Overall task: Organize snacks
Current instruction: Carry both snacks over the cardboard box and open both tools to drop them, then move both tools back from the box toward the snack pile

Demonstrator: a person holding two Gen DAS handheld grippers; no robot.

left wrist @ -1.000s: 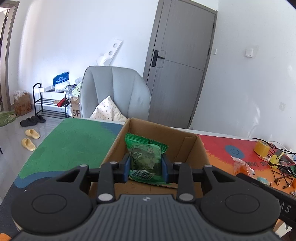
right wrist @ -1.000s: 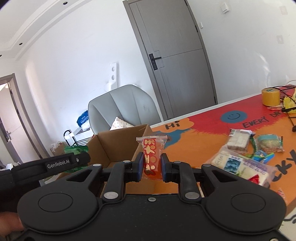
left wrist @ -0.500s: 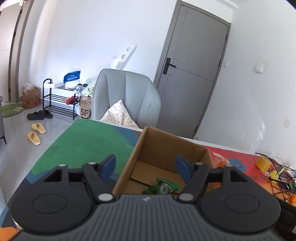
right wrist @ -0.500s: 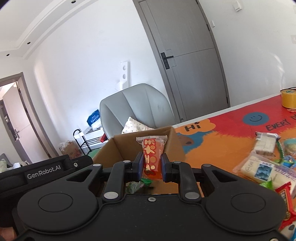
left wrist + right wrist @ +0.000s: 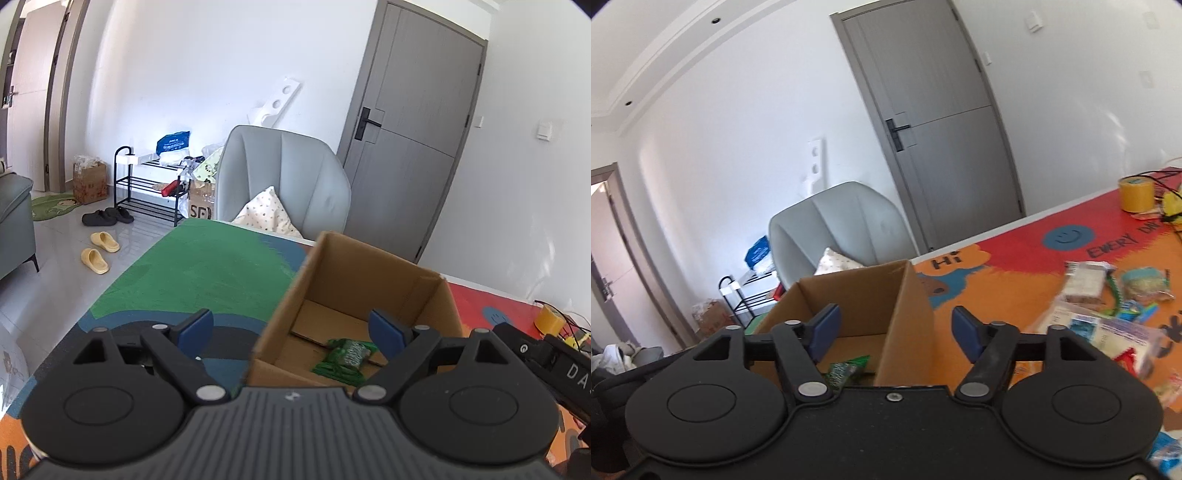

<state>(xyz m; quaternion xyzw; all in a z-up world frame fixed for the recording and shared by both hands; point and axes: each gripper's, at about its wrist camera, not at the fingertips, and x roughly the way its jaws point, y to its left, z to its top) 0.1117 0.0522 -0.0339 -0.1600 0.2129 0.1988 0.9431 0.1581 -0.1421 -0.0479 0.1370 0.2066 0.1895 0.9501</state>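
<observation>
An open cardboard box (image 5: 380, 273) stands on the colourful table mat. A green snack packet (image 5: 345, 356) lies flat on the box floor, also seen in the right wrist view as the green packet (image 5: 846, 369). My left gripper (image 5: 291, 328) hovers over the box's near left corner, its jaws opening wide with nothing between them. My right gripper (image 5: 892, 328) straddles the box's right wall (image 5: 905, 321), jaws opening, nothing held. The red packet it carried is out of sight. Several loose snack packets (image 5: 1108, 314) lie on the mat at the right.
A grey chair (image 5: 284, 184) with a pillow stands behind the table. A yellow tape roll (image 5: 1136, 192) and cables sit at the far right. The right gripper's body (image 5: 554, 365) shows at the left view's right edge. A shoe rack (image 5: 147, 184) and slippers are on the floor.
The left gripper let go of the green packet, which dropped into the box, and opened wider. The right gripper held the red packet until half a second ago and has released it.
</observation>
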